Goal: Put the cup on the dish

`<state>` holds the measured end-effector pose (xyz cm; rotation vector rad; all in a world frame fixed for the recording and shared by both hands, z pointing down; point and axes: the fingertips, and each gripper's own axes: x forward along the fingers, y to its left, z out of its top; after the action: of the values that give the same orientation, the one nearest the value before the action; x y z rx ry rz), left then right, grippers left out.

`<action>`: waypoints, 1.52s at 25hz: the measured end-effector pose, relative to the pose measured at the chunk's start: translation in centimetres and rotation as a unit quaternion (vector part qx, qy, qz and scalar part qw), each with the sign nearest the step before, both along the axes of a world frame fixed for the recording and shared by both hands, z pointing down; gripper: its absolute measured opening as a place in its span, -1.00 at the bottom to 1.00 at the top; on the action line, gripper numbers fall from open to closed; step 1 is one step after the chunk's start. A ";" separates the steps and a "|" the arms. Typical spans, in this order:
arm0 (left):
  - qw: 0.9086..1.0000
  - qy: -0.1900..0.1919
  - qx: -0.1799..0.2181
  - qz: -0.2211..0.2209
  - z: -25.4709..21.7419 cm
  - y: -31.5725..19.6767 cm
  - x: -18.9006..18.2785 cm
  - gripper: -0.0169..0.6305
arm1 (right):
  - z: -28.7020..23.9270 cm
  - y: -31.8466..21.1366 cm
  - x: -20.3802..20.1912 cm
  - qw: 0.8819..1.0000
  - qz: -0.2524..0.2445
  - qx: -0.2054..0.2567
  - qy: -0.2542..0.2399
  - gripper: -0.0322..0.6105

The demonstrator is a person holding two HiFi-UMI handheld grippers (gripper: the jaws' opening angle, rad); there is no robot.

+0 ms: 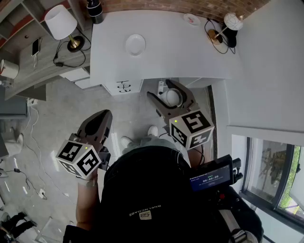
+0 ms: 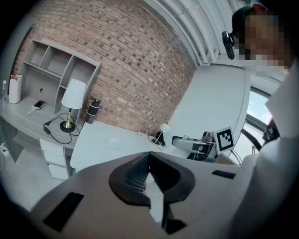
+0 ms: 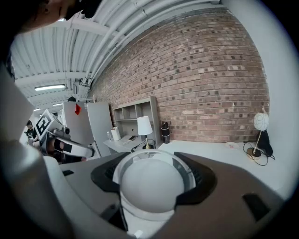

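Observation:
A white dish (image 1: pixel 135 45) lies on the white table (image 1: pixel 190 52) at the far side; it shows faintly as the dish (image 2: pixel 113 144) in the left gripper view. My right gripper (image 1: pixel 162 90) is shut on a white cup (image 1: pixel 172 97), held in the air in front of the table's near edge. In the right gripper view the cup (image 3: pixel 152 186) fills the space between the jaws of the gripper (image 3: pixel 152 161). My left gripper (image 1: pixel 104 116) hangs lower left over the floor, away from the table, its jaws (image 2: pixel 149 156) shut with nothing in them.
On the table's far edge stand a black bottle (image 1: pixel 95 12), a small saucer (image 1: pixel 191 19) and a globe lamp (image 1: pixel 232 21) with a cable. A white shade lamp (image 1: pixel 61 23) and a phone (image 1: pixel 35 46) are on the grey desk to the left. A drawer unit (image 1: pixel 122 87) sits under the table.

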<state>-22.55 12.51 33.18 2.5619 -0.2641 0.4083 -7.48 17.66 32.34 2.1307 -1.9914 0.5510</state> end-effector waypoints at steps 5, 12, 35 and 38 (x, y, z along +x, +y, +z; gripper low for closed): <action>1.000 0.007 -0.007 0.000 -0.3 0.7 0.4 -0.93 | -0.5 1.1 0.2 1.000 0.002 0.008 0.005 0.00; 1.000 -0.002 -0.008 -0.003 -0.2 2.7 2.0 -0.93 | -1.1 2.1 1.6 1.000 -0.004 0.022 -0.012 0.00; 0.999 -0.035 0.017 -0.022 0.1 4.6 6.4 -0.93 | -0.1 3.8 6.6 0.996 -0.005 0.058 -0.073 0.00; 0.999 -0.038 0.018 -0.023 0.2 5.3 7.5 -0.93 | 0.0 4.5 7.9 0.995 -0.002 0.061 -0.081 0.00</action>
<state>-15.04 17.82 33.38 2.5729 -0.3615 0.4886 0.40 22.15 32.38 2.2179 -2.1661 0.6352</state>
